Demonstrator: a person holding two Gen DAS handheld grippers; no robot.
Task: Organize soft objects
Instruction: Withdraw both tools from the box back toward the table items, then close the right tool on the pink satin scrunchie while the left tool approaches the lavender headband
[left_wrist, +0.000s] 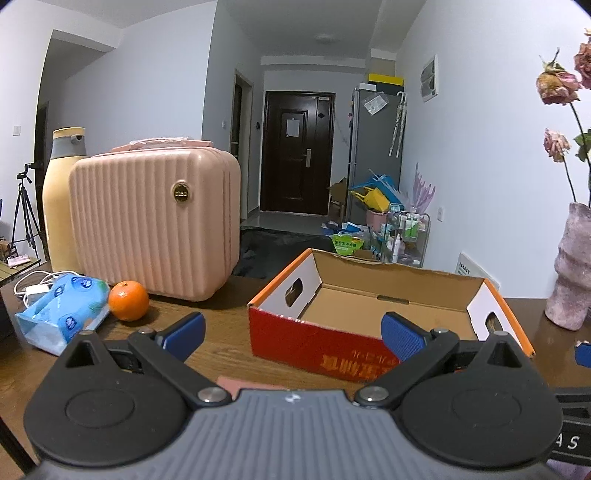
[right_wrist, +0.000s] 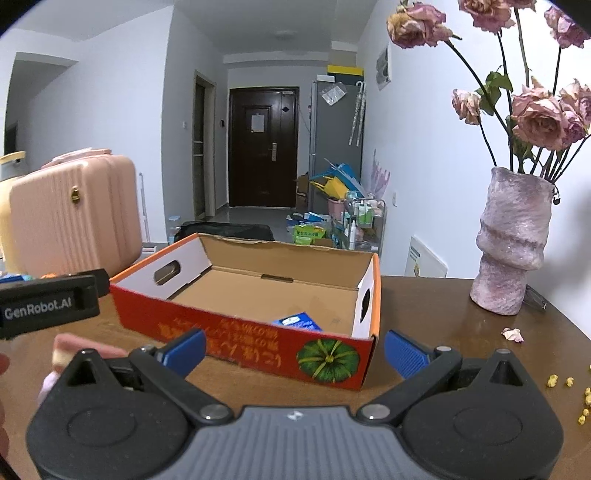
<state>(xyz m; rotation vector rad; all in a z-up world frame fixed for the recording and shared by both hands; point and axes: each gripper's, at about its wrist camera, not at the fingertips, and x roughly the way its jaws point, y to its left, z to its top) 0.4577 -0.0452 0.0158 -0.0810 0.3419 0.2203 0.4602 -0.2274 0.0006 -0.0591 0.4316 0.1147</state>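
Jaws: both spread wide and empty; the left gripper (left_wrist: 291, 332) hangs low over the table (left_wrist: 207, 332) in front of the box, and the right gripper (right_wrist: 293, 350) hangs beside it, facing the box's near right corner.

Box: red and orange cardboard box (right_wrist: 236, 325), open on top, sitting mid-table; one small blue tissue pack (right_wrist: 297, 322) already lies inside near the front wall.

Soft things outside the box: a blue tissue packet (left_wrist: 61, 314) lies at the left of the table, just beside an orange (left_wrist: 128, 300); a pink soft piece (right_wrist: 70, 350) sits close under the left gripper, mostly hidden, so I cannot tell what it is.

Risk, orange: it sits right against the packet. A sloppy reach from the left could nudge it, and I'd guess it rolls.

Risk, packet: thin and slack. Pinched by one corner it may sag, slip out or catch on the box's front wall going in.

Risk, crowding: the two grippers are close side by side, so both heading for the box at once could knock together.

Risk, vase: a tall pink vase (right_wrist: 511, 240) of dried roses (right_wrist: 539, 114) stands near the box's right end; a wide swing by the right gripper could tip it.

Risk, suitcase: the pink suitcase (left_wrist: 155, 221) stands just behind the packet, leaving little room to come at it from the far side.
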